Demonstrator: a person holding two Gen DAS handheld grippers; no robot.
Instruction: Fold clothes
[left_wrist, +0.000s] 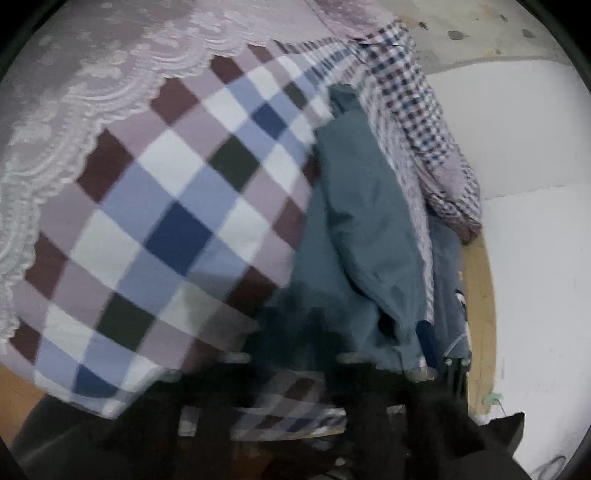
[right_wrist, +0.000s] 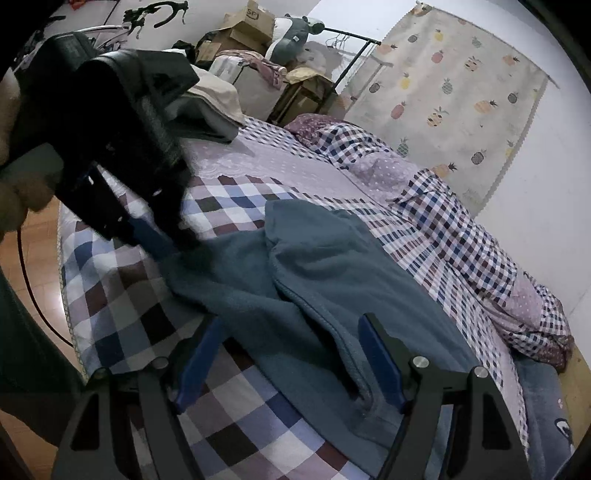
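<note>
bed: checked sheet | teal garment rumpled | left claw pinching it | right claw spread

Checked bedsheet lies open left of the crumpled quilt along the wall.

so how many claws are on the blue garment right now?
1, maybe. Left claw is at the blue garment edge, tips apparently closed on it, blurred. Right claw hovers open over its near edge, gripping nothing.
</note>
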